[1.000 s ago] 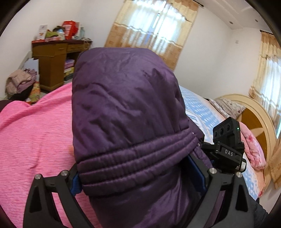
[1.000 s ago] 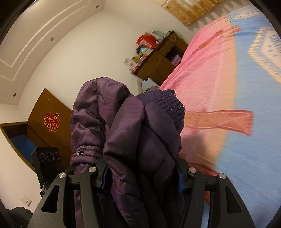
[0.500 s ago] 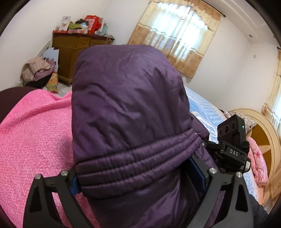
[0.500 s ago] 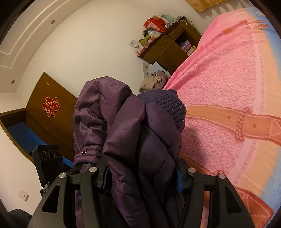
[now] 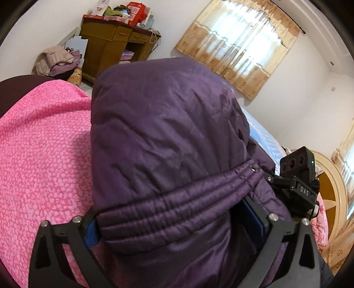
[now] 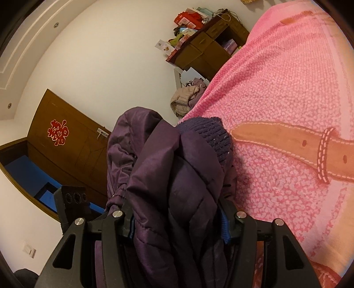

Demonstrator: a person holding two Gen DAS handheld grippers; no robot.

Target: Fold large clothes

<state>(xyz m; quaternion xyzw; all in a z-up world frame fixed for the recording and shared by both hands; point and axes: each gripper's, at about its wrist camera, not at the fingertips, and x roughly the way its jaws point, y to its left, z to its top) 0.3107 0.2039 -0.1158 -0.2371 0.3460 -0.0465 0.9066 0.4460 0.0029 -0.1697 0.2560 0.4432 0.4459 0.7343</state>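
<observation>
On the small black camera box (image 5: 297, 177) mounted beside my right gripper I can read "DAS" in pale letters, with a green light lit on its top edge. The only other writing is a red paper character (image 6: 58, 132) stuck on the brown wooden door (image 6: 73, 152); it looks like a double-happiness cutout.

My left gripper (image 5: 177, 223) is spread very wide around a thick roll of the purple jacket (image 5: 163, 137), and its jaws have just been opening a little further with the jacket between them. The blue pads (image 5: 91, 230) sit against the ribbed, elastic-stitched band on both sides, so the fabric is held. The shell is a smooth, slightly shiny padded cloth, creased all over, with one metal snap (image 5: 252, 168) at the band's end.

My right gripper (image 6: 177, 223) is at about half width, clamped on a bunched fold of the same jacket (image 6: 177, 177). A darker knitted cuff (image 6: 212, 135) pokes out above the quilted folds.

The jacket hangs in both grippers above the bed, over a pink blanket (image 5: 39, 155) with a nubbly, mottled pile and a printed tan belt pattern (image 6: 287, 141). A wooden cabinet (image 5: 110, 48) against the white wall carries red boxes (image 5: 137, 11); I cannot read their print.
</observation>
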